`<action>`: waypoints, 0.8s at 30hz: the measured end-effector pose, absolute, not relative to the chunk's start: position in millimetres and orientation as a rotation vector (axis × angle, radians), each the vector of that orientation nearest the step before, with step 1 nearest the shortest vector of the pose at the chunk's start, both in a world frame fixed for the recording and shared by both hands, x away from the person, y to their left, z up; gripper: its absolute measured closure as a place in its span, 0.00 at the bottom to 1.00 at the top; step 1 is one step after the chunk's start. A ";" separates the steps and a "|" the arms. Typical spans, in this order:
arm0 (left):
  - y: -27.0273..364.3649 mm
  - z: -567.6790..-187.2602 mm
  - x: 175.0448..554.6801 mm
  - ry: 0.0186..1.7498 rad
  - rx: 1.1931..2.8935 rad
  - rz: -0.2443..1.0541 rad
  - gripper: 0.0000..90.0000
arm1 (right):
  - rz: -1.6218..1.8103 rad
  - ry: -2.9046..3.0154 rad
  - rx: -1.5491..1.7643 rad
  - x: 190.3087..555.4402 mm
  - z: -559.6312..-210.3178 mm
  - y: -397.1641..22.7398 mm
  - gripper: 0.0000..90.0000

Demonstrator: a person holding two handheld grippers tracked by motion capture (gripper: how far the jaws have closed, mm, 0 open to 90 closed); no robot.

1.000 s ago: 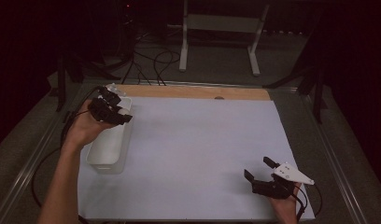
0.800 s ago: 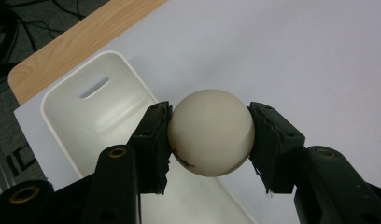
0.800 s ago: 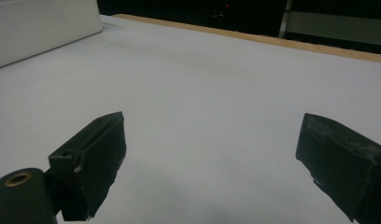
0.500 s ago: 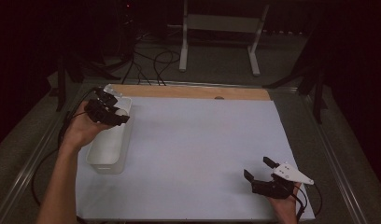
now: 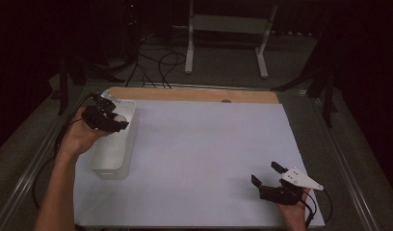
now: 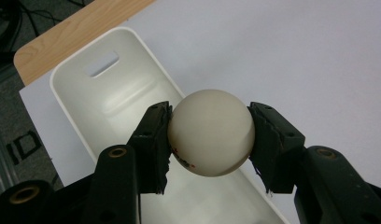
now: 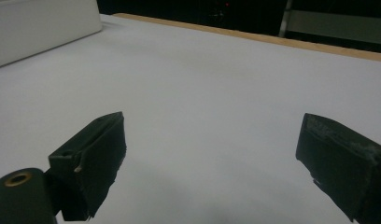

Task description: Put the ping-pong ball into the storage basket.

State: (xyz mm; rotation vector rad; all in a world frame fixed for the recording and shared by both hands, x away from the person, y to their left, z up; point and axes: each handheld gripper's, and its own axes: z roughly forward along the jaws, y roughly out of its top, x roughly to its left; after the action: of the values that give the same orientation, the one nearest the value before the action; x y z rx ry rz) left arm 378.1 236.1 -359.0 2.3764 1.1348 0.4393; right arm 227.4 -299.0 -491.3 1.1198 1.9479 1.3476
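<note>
High view. Left gripper (image 5: 118, 121) at left of frame, raised over the far end of a white bin (image 5: 99, 166), pinching a pale ball (image 5: 120, 118) just visible between the pads. Bin lying lengthwise along the left edge of the white sheet (image 5: 204, 154); wooden table edge (image 5: 194, 94) across the top. Right gripper (image 5: 269, 175) low at lower right, resting near the sheet's corner, jaws spread, nothing between them. Well apart from the bin.

Left gripper view. Ball (image 6: 210, 132) centre frame, clamped on both sides by the black pads (image 6: 156, 140), small red marks on its lower left. Bin (image 6: 109, 100) directly beneath and behind, interior bare, handle slot at upper left.

Right gripper view. Jaws wide apart at the bottom corners, bare sheet (image 7: 212, 93) ahead, bin wall (image 7: 44, 23) at upper left.

Step in hand, by judgement: ball carried over the bin, release pending. Next move likely: lower slightly toward the bin floor, ease the jaws apart, avoid a bounce off the wall or out over the rim. Right side idle.
</note>
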 end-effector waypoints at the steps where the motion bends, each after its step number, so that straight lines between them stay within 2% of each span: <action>1: 236.1 -359.0 378.1 1.135 2.376 0.439 0.57 | 1.346 1.948 1.119 227.3 -491.3 -299.0 0.09; 24: 246.1 -376.2 374.9 1.182 2.389 0.424 0.57 | 1.346 1.942 1.121 227.1 -491.1 -299.6 0.09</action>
State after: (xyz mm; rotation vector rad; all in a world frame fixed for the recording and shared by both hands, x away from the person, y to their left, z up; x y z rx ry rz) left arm 374.9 246.1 -376.2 2.3891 1.1825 0.4242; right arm 227.1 -299.6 -491.1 1.1206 1.9420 1.3463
